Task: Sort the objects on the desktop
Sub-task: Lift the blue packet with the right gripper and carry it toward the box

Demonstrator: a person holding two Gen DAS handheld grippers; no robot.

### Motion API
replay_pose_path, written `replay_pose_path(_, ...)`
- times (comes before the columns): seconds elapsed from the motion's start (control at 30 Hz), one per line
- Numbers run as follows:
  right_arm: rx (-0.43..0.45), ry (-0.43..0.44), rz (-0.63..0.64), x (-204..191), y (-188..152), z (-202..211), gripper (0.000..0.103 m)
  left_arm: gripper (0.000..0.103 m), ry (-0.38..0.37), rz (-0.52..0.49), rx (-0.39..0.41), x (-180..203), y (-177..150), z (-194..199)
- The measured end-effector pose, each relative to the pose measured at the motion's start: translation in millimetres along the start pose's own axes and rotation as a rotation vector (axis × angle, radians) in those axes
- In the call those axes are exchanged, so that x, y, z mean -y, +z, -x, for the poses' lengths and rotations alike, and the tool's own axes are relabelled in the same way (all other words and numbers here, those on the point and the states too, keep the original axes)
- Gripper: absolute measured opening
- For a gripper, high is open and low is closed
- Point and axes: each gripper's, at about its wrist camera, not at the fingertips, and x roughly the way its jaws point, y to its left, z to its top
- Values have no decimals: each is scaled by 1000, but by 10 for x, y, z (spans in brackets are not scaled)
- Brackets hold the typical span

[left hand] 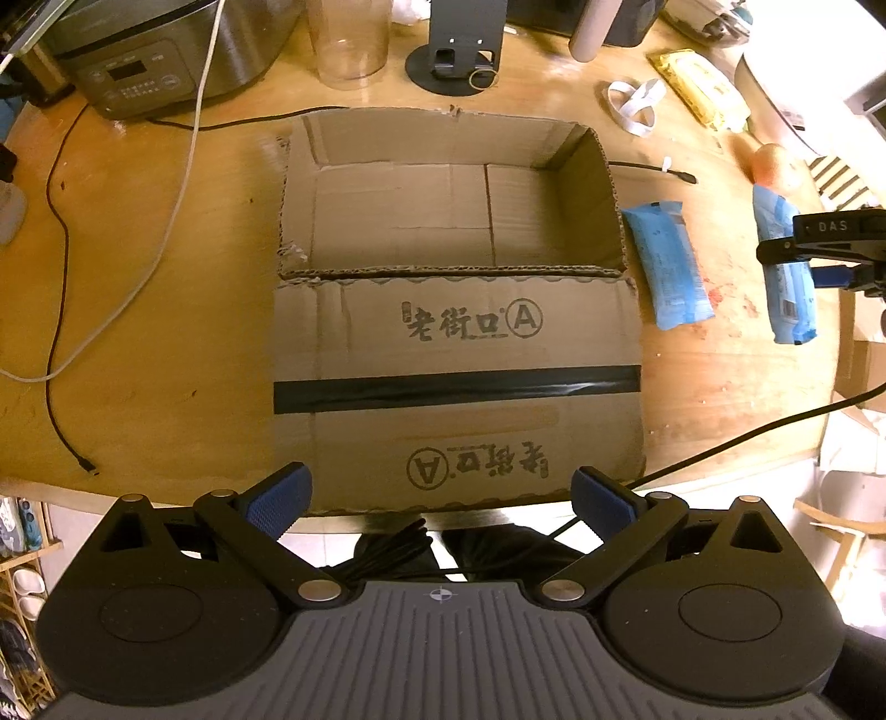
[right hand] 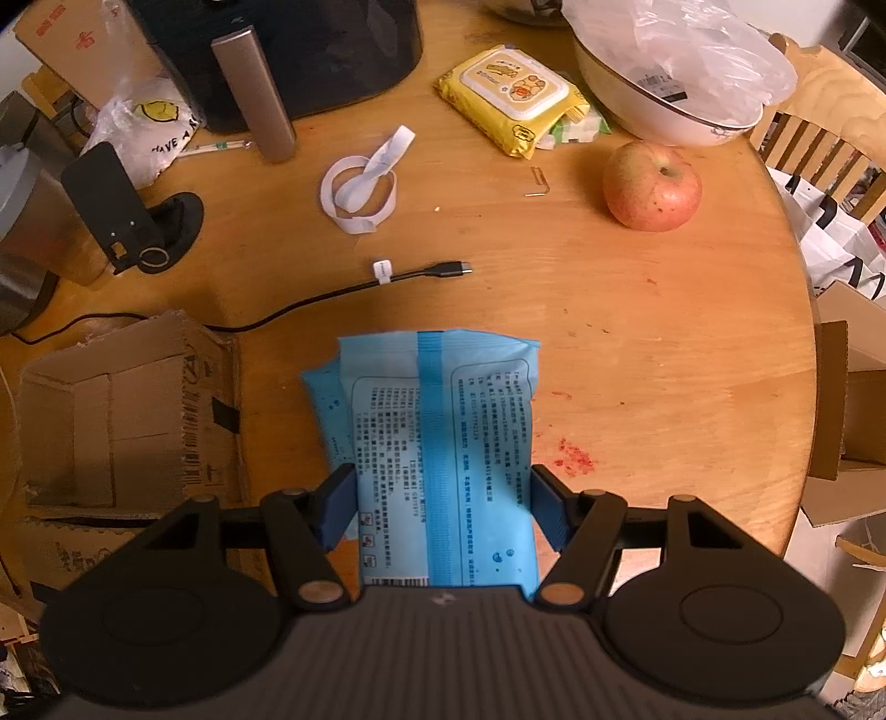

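My right gripper [right hand: 443,507] is shut on a light blue wipes packet [right hand: 443,410], its blue pads [right hand: 338,504] pressing both long sides. A second blue packet [right hand: 324,410] lies on the table, partly hidden under the held one. In the left wrist view the right gripper [left hand: 789,255] and its packet [left hand: 786,299] are at the far right, and the second packet [left hand: 667,263] lies just right of the open cardboard box [left hand: 448,216]. My left gripper [left hand: 443,493] is open and holds nothing, over the box's folded-out front flap [left hand: 454,360] near the table edge.
On the round wooden table are an apple [right hand: 650,185], a yellow wipes pack [right hand: 509,94], a white band [right hand: 360,191], a black USB cable [right hand: 421,271], a white bowl [right hand: 664,111] and a phone stand [right hand: 127,221]. A cooker [left hand: 144,61] and a clear jar [left hand: 349,44] stand behind the box.
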Motion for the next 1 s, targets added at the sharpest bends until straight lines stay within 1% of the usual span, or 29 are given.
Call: replay_pose_path(1.0,1,16,20,-487,-31,-19,65,103,-7,25,-4,-331,-27,29)
